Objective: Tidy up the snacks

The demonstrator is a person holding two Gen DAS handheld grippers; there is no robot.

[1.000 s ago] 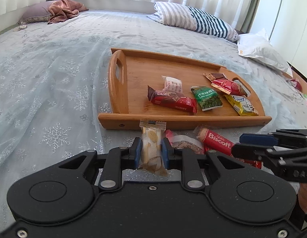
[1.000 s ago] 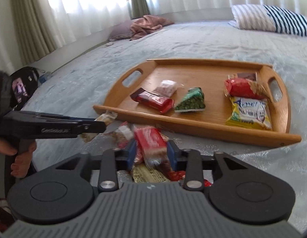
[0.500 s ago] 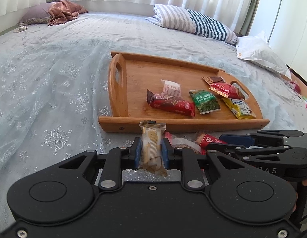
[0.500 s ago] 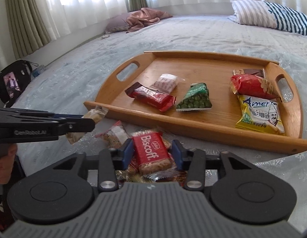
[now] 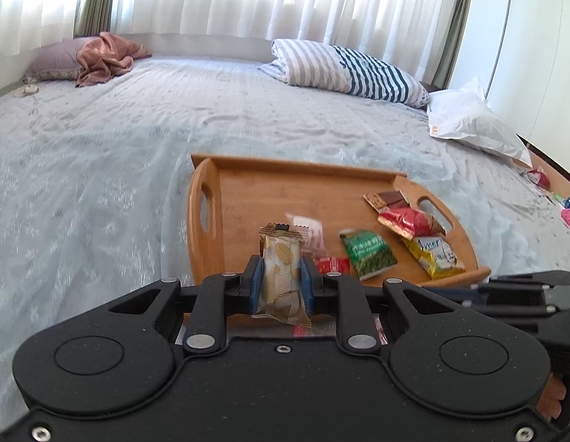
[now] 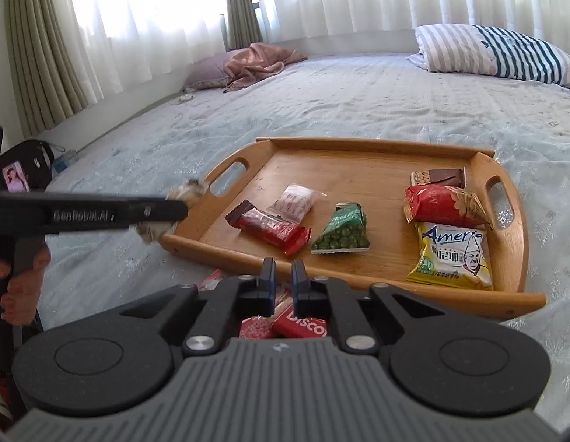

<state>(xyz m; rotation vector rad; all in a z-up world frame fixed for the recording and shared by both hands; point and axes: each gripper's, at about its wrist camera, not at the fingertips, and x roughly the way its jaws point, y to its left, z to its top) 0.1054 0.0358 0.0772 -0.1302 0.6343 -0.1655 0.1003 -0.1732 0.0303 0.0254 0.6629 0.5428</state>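
A wooden tray [image 5: 248, 184] [image 6: 358, 169] lies on the bed and holds several snack packets: a red bar [image 6: 273, 230], a green pea pack [image 6: 342, 230], a yellow bag [image 6: 452, 256], a red bag [image 6: 443, 204]. My left gripper [image 5: 282, 281] is shut on a beige and gold wafer packet [image 5: 281, 276], held raised over the tray's near left corner; it also shows in the right wrist view [image 6: 181, 202]. My right gripper [image 6: 283, 283] is nearly closed with nothing between its jaws, above a red Biscoff packet [image 6: 301, 326] lying on the bed.
More loose snacks [image 6: 253, 329] lie on the bedspread in front of the tray. A striped pillow [image 5: 343, 70] and a white bag [image 5: 469, 121] lie behind it to the right. A pink cloth on a pillow [image 5: 100, 55] is far left.
My left gripper has lifted the wafer packet up and forward over the tray's edge. My right gripper has narrowed and risen; the Biscoff packet is now below it, not between the fingers.
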